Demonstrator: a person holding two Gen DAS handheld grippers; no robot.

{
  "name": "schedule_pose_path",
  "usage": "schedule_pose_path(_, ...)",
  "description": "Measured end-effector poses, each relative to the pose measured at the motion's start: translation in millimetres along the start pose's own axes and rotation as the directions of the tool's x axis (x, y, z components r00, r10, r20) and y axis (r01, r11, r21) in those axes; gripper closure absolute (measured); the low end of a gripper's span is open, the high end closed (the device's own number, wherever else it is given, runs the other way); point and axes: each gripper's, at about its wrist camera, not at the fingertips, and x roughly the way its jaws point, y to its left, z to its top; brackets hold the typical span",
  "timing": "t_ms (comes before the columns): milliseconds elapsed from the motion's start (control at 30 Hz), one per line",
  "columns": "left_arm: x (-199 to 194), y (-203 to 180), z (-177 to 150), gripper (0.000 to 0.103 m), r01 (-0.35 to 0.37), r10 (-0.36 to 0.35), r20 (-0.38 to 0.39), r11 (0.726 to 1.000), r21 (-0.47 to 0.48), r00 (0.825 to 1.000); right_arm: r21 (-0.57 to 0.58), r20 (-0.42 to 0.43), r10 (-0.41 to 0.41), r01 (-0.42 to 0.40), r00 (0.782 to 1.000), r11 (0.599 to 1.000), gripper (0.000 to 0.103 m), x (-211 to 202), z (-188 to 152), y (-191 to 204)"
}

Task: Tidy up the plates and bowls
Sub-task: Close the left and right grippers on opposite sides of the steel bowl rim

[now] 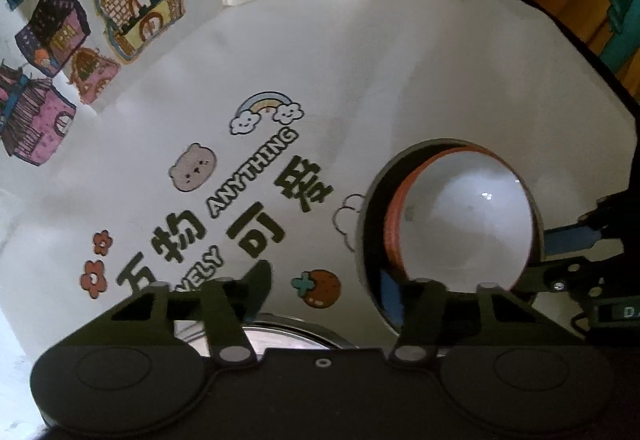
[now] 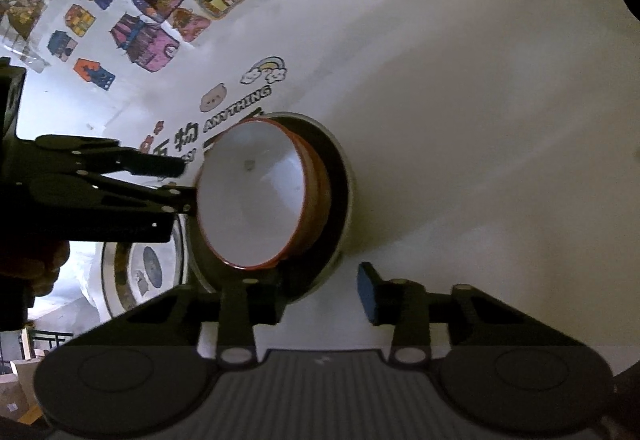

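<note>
Two-handed work, by the look of it, on a red bowl [image 1: 472,216] sitting tilted inside a grey bowl [image 1: 370,224] near the right edge of the table [image 1: 400,80], with a plate [image 2: 105,272] just beside on the left. Nested, but not seated flat: leaning up toward the left, probably why both tools are in close. Left gripper [image 1: 340,280] spread wide, clamping nothing, one finger [image 2: 176,200] at the red bowl's raised rim, its blue pad dipping between the two bowls; likely placed there to nudge or steady that rim rather than to pinch it. Right gripper [image 2: 316,288] likewise agape, apparently straddling the grey bowl's near wall, one finger inside under the red bowl, the other outside over bare table; seemingly poised to hold the outer bowl in place. Hard to say whether either finger is actually pressing. Judged as mid-stacking, with levelling the red bowl yet to do.
</note>
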Motion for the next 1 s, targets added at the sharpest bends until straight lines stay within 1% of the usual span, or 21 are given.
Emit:
schedule_pose_path(67, -0.7, -0.9, -0.7, 0.065, 0.029, -0.029, 0.003, 1.0, -0.011, 1.0, -0.006, 0.003, 0.008, -0.008, 1.0, 1.0, 0.072, -0.5, -1.2, 2.2)
schedule_pose_path(200, -0.7, -4.9, -0.7, 0.078, 0.057, -0.057, 0.006, 0.998, -0.021, 0.998, -0.003, 0.007, 0.015, -0.015, 1.0, 1.0, 0.073, -1.3, -2.0, 1.7)
schedule_pose_path(267, -0.7, -6.1, -0.6, 0.087, 0.071, -0.071, 0.009, 0.997, -0.027, 0.997, 0.005, 0.008, 0.02, -0.02, 1.0, 1.0, 0.073, -0.9, -2.3, 0.7)
schedule_pose_path(400, 0.3, -6.5, -1.2, 0.09, 0.082, -0.081, 0.014, 0.996, -0.047, 0.997, 0.014, 0.006, 0.025, -0.025, 1.0, 1.0, 0.073, 1.8, -1.7, 0.2)
schedule_pose_path(767, 2.4, -0.8, -4.1, 0.093, 0.114, -0.111, 0.025, 0.986, -0.118, 0.993, 0.027, 0.006, 0.033, -0.033, 0.999, 0.999, 0.072, 5.1, -2.6, -1.4)
schedule_pose_path(1000, -0.4, -1.8, -6.0, 0.093, 0.116, -0.113, 0.03, 0.985, -0.131, 0.993, 0.028, 0.004, 0.031, -0.031, 0.999, 0.999, 0.073, 5.1, -2.9, -0.7)
